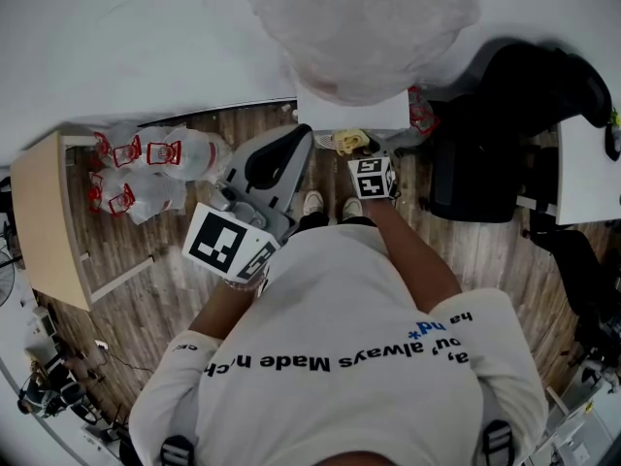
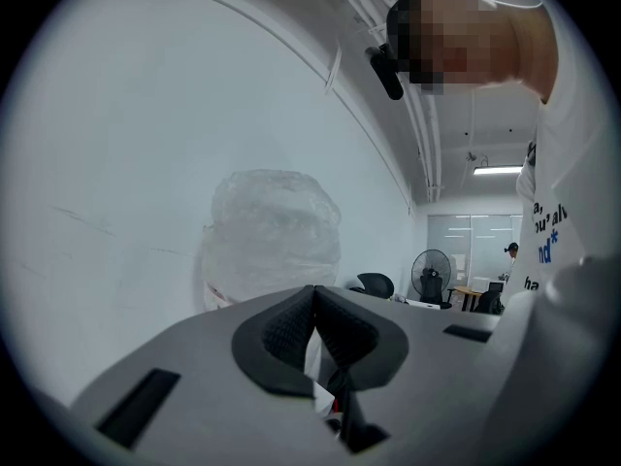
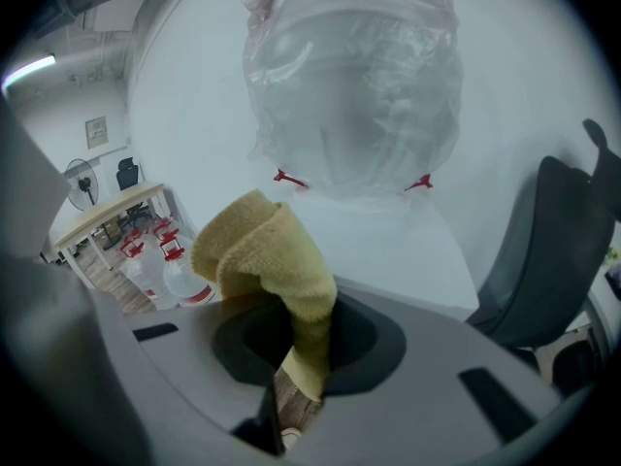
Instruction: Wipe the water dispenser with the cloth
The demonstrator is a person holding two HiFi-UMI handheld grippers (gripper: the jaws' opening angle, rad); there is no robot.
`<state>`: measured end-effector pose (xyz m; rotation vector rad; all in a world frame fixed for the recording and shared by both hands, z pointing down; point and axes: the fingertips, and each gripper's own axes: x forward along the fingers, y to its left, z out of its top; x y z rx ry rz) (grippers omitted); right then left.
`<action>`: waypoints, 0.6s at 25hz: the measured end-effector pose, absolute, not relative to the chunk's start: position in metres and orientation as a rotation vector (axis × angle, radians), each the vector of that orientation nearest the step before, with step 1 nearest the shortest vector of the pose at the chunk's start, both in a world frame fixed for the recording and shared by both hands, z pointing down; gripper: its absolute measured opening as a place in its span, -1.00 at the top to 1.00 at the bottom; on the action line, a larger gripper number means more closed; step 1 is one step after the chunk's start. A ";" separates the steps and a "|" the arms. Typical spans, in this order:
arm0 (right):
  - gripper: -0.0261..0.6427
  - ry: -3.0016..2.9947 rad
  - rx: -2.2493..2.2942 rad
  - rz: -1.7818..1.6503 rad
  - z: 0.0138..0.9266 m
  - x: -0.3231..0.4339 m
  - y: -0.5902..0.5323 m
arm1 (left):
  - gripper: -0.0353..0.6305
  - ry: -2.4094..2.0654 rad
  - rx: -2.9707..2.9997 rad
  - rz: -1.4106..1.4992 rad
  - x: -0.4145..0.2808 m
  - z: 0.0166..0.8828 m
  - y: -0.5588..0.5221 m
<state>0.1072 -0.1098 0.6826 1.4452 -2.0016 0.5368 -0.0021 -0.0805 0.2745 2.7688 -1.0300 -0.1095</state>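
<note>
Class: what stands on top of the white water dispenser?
A large bottle wrapped in crinkled clear plastic stands on the water dispenser. Its neck and the dispenser's top are covered, so they cannot be seen.

Water jugs (image 1: 155,168) in clear plastic lie clustered on the wood-plank floor (image 1: 146,250), 3 red handles showing; just beside them stands a light wooden table (image 1: 44,221); a black office chair (image 1: 485,153) sits well apart on the other side, next to a white table (image 1: 587,173); a standing fan (image 2: 430,272) shows far back in the left gripper view, under a lit ceiling light (image 2: 497,170).
</note>
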 end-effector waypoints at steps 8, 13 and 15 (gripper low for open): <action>0.74 -1.977 1.473 0.566 0.684 0.128 -0.107 | 0.84 -1.025 2.771 -0.109 0.010 0.273 -0.081; 0.74 -1.965 1.495 0.590 0.687 0.142 -0.106 | 0.84 -1.021 2.774 -0.105 0.019 0.273 -0.081; 0.74 -1.959 1.508 0.595 0.687 0.149 -0.106 | 0.84 -1.018 2.774 -0.104 0.022 0.274 -0.080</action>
